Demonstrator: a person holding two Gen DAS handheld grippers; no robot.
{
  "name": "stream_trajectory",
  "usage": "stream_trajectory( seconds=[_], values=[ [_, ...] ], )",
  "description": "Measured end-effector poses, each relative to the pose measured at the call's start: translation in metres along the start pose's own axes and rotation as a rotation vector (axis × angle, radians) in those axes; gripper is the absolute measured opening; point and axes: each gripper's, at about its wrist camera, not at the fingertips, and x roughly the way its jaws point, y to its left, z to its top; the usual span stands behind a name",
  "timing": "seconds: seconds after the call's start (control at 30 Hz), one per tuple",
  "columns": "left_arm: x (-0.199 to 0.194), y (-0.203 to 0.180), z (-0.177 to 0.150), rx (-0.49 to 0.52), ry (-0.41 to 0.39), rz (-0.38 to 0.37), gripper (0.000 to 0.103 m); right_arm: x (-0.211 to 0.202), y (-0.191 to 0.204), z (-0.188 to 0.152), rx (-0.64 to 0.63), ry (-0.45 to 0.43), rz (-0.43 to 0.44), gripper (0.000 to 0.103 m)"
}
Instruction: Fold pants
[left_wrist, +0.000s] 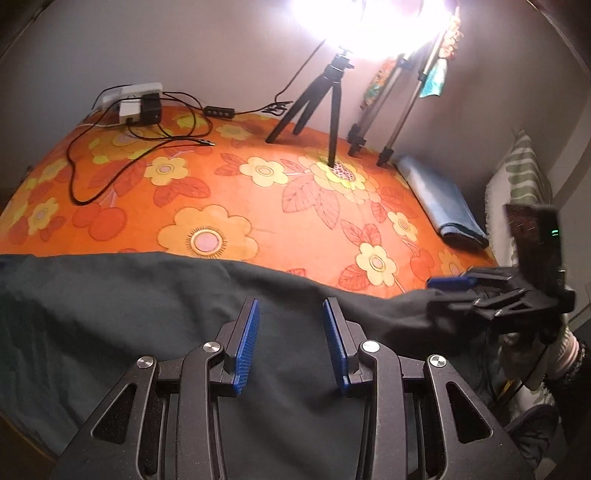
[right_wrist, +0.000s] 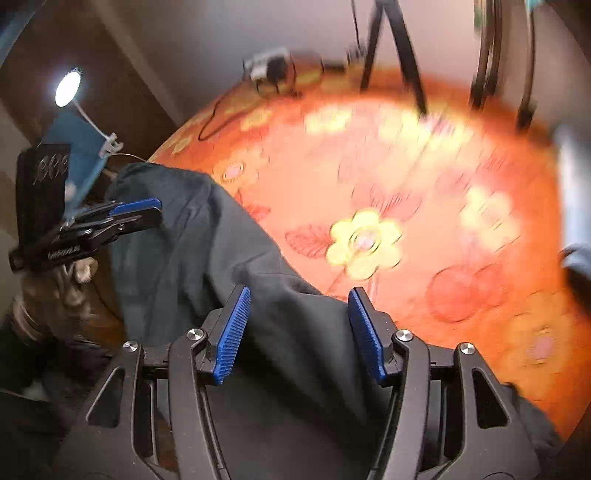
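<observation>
Dark green pants (left_wrist: 155, 306) lie along the near edge of a bed with an orange flowered sheet (left_wrist: 280, 221). My left gripper (left_wrist: 291, 314) hovers just above the pants, jaws open, nothing between them. My right gripper (left_wrist: 448, 291) shows at the right of the left wrist view, at the pants' right end. In the blurred right wrist view the right gripper (right_wrist: 299, 306) is open over the pants (right_wrist: 207, 251), and the left gripper (right_wrist: 147, 210) shows at the left edge over the pants' far end.
At the back of the bed stand a black tripod (left_wrist: 314, 103) with a bright lamp and two silver stand legs (left_wrist: 391, 122). A power strip with cables (left_wrist: 136, 107) lies back left. A folded blue cloth (left_wrist: 443, 199) lies at the right, beside a pillow (left_wrist: 524, 173).
</observation>
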Motion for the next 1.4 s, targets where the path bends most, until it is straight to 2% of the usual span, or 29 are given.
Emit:
stream_trajectory(
  seconds=[0.1,0.13,0.17,0.2,0.33,0.37,0.43,0.57,0.73,0.8,0.9,0.93,1.0,1.03,1.07,1.13,1.2,1.3,1.33,1.37,1.4],
  values=[
    [0.002,0.002,0.003,-0.004,0.001,0.004,0.034,0.019,0.003,-0.007,-0.016,0.056,0.065,0.056],
    [0.002,0.002,0.004,-0.005,0.000,0.005,0.034,0.023,0.006,-0.009,-0.033,0.062,0.073,0.040],
    [0.003,0.002,0.005,-0.007,0.001,0.005,0.034,0.027,0.012,-0.011,-0.060,0.066,0.067,0.013],
    [0.004,0.002,0.006,-0.008,0.002,0.003,0.034,0.029,0.017,-0.014,-0.084,0.062,0.034,0.006],
    [0.003,-0.004,0.008,-0.007,-0.001,-0.016,0.034,0.013,0.041,-0.026,-0.165,-0.070,-0.062,0.004],
    [0.003,-0.007,0.009,-0.002,-0.003,-0.022,0.034,0.003,0.053,-0.035,-0.220,-0.114,-0.107,0.004],
    [0.005,-0.012,0.007,0.011,0.000,-0.034,0.034,-0.002,0.076,-0.052,-0.327,-0.141,-0.158,0.004],
    [0.017,-0.023,-0.005,0.053,0.058,-0.051,0.034,0.014,0.107,-0.086,-0.499,-0.098,-0.217,0.004],
    [0.032,-0.029,-0.036,0.127,0.165,-0.041,0.034,0.032,0.115,-0.109,-0.547,-0.027,-0.224,0.006],
    [0.034,-0.024,-0.048,0.124,0.192,-0.038,0.034,0.029,0.114,-0.114,-0.542,-0.009,-0.211,0.006],
    [0.026,-0.019,-0.058,0.128,0.185,-0.041,0.034,0.011,0.106,-0.109,-0.476,-0.002,-0.129,0.014],
    [0.023,-0.019,-0.060,0.136,0.181,-0.040,0.034,0.001,0.101,-0.104,-0.435,-0.020,-0.094,0.018],
    [0.021,-0.019,-0.066,0.151,0.181,-0.035,0.034,-0.018,0.086,-0.090,-0.334,-0.078,-0.045,0.033],
    [0.021,-0.019,-0.067,0.156,0.176,-0.033,0.034,-0.024,0.078,-0.084,-0.287,-0.101,-0.039,0.046],
    [0.021,-0.021,-0.068,0.168,0.172,-0.025,0.034,-0.029,0.066,-0.074,-0.218,-0.118,-0.028,0.050],
    [0.021,-0.025,-0.069,0.190,0.169,-0.011,0.034,-0.025,0.053,-0.060,-0.142,-0.097,0.017,0.050],
    [0.021,-0.025,-0.069,0.194,0.165,-0.007,0.034,-0.010,0.047,-0.050,-0.097,-0.042,0.065,0.050],
    [0.020,-0.026,-0.070,0.207,0.162,-0.003,0.034,0.012,0.054,-0.048,-0.110,0.022,0.092,0.050],
    [0.018,-0.025,-0.070,0.207,0.158,-0.003,0.034,0.019,0.058,-0.050,-0.121,0.043,0.070,0.033],
    [0.013,-0.023,-0.069,0.204,0.153,-0.003,0.034,0.026,0.061,-0.052,-0.131,0.062,0.036,0.006],
    [0.007,-0.020,-0.068,0.197,0.147,-0.001,0.034,0.030,0.063,-0.053,-0.136,0.077,0.022,0.006]
  ],
)
